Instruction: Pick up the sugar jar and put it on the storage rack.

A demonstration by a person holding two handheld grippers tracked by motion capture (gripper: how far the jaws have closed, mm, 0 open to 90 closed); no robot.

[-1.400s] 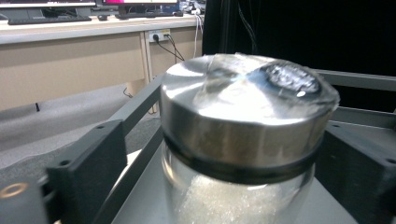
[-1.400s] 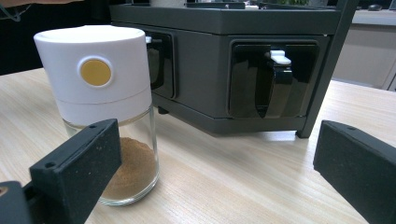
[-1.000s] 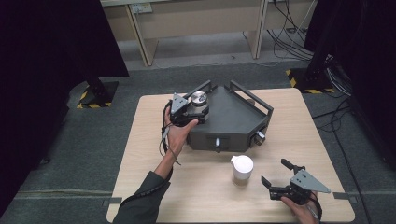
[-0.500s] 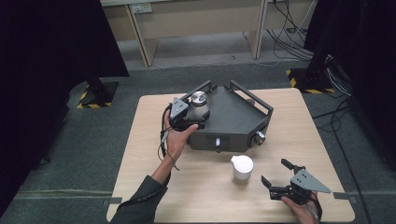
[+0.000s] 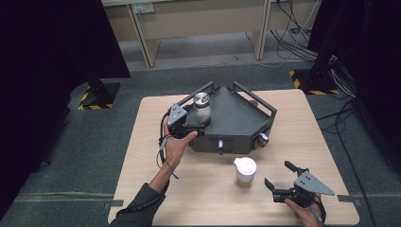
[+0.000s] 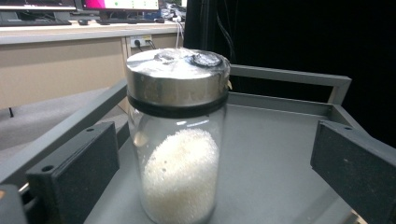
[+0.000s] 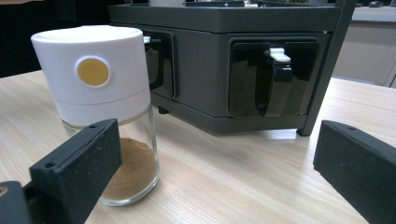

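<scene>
High view: wooden desk (image 5: 151,142) sat mid-frame on grey carpet. A dark grey corner-shaped rack (image 5: 236,120) stood on the desk's upper middle. The glass jar with a metal lid (image 5: 202,106) stood upright on the rack's top tray, at its left corner. Left tool (image 5: 191,124) was held by the left hand (image 5: 177,144) at the rack's left edge, jaws reaching either side of the jar's base; grip not clear from here. A white-capped spice jar (image 5: 245,171) stood on the desk just below the rack's front. Right tool (image 5: 279,182) was in the lower right of the frame, right of the spice jar and apart from it, jaws spread, holding nothing.

Left gripper view: glass jar (image 6: 177,135) filled the centre, upright, about half full of white grains, metal lid on. It stood on the tray floor of the rack (image 6: 280,140), rail behind it. The left tool's (image 6: 217,182) jaws sat at lower left and lower right, wide apart, gaps on both sides of the jar; open, not touching it.

Right gripper view: spice jar (image 7: 105,107) stood at left, white cap with a yellow dot, brown powder at the bottom. The rack's (image 7: 201,60) front filled the upper frame, with a black hooked holder (image 7: 275,81) in a recess. The right tool's (image 7: 217,182) jaws were wide open, the left one in front of the spice jar's lower part; contact unclear.
</scene>
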